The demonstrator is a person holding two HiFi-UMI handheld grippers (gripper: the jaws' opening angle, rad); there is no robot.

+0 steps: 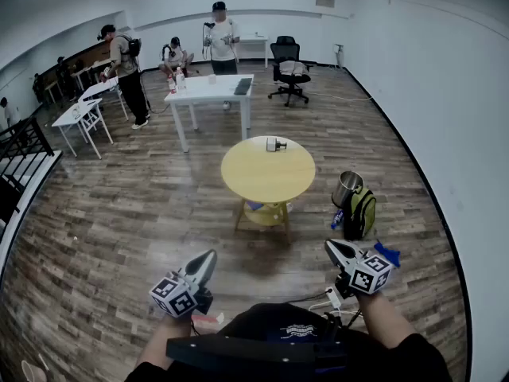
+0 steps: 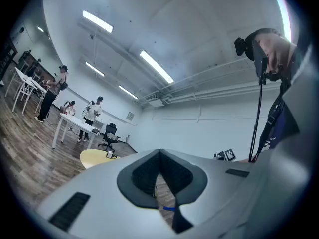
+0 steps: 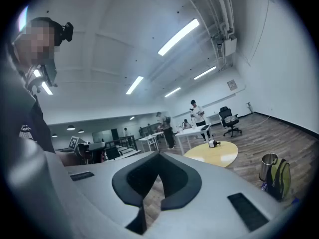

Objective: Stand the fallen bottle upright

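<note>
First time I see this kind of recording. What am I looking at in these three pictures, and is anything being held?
No robot here: a person holds a two-jaw tool in each hand. The head view looks down from their head at the left tool and right tool; the other two pictures come from cameras riding on each tool. Both tools are shut and empty. Ahead, some way off, a round yellow table carries a small bottle lying on its side.

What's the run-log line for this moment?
phase: not started | bottle: lying on yellow table, far ahead | left claw: shut, empty | right claw: shut, empty
</note>
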